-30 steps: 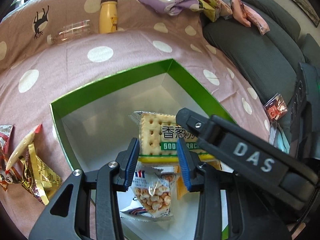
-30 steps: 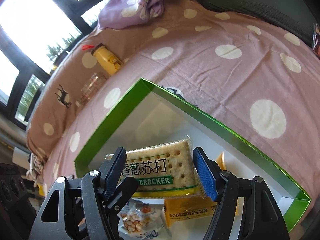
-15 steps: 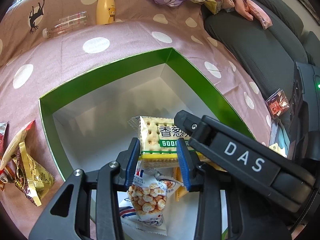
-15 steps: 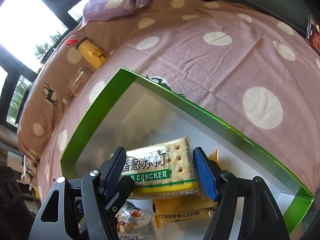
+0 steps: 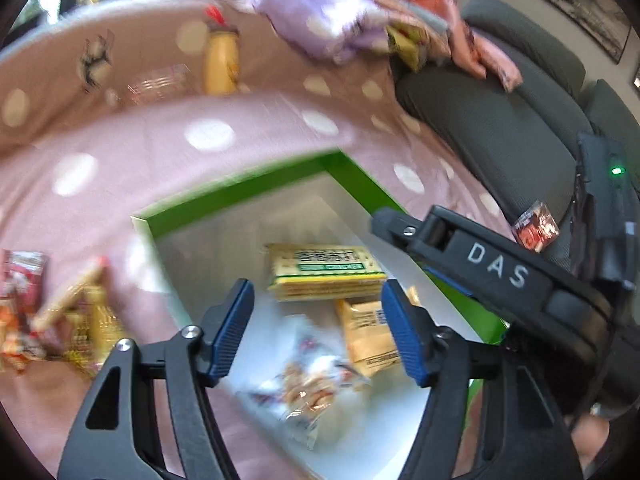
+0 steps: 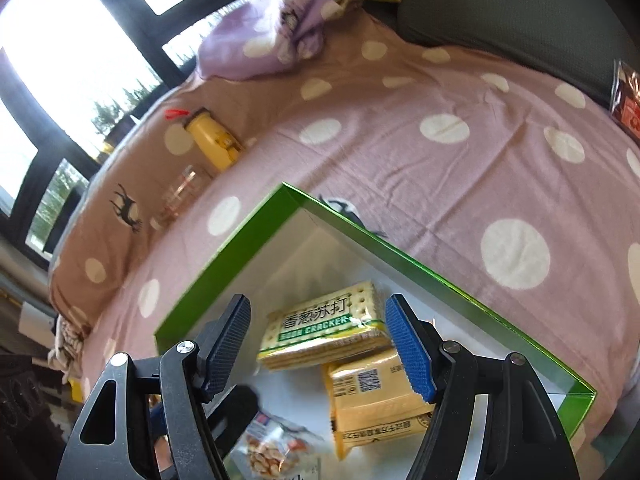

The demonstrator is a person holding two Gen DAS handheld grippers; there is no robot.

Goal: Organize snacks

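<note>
Crackers, a soda cracker pack (image 6: 326, 330) with green label band, lie flat on the white floor of the green-rimmed box (image 6: 224, 264), free of both grippers. Left gripper (image 5: 316, 328) hovers above the box, its jaws opening; blue fingers (image 5: 232, 326) stand apart with the pack seen beyond the gap between them, nothing pressed. Left view is heavily motion-blurred. Right gripper (image 6: 320, 346) also hangs over the box, fingers (image 6: 408, 350) spread to a middling width and clear of the pack, which shows lower down between them. Just beside the cracker pack, toward the cameras, a yellow biscuit packet (image 6: 376, 396) lies partly under its edge; whether they touch is not clear. A clear bag of nuts (image 6: 276, 450) lies nearer still, at the lower edge of the right view. The box sits on a pink polka-dot sheet (image 6: 440, 168). Loose snack packets (image 5: 52, 320) lie on the sheet outside the box's left rim in the left view, blurred. Farther back on the sheet: a yellow bottle (image 6: 212, 144) with a red strap and a clear glass (image 6: 180, 192) near it. A lilac dotted cloth (image 6: 264, 36) is bunched beyond, against a dark grey sofa (image 5: 492, 120). A small red-wrapped sweet (image 5: 536, 226) rests at the sofa edge.
</note>
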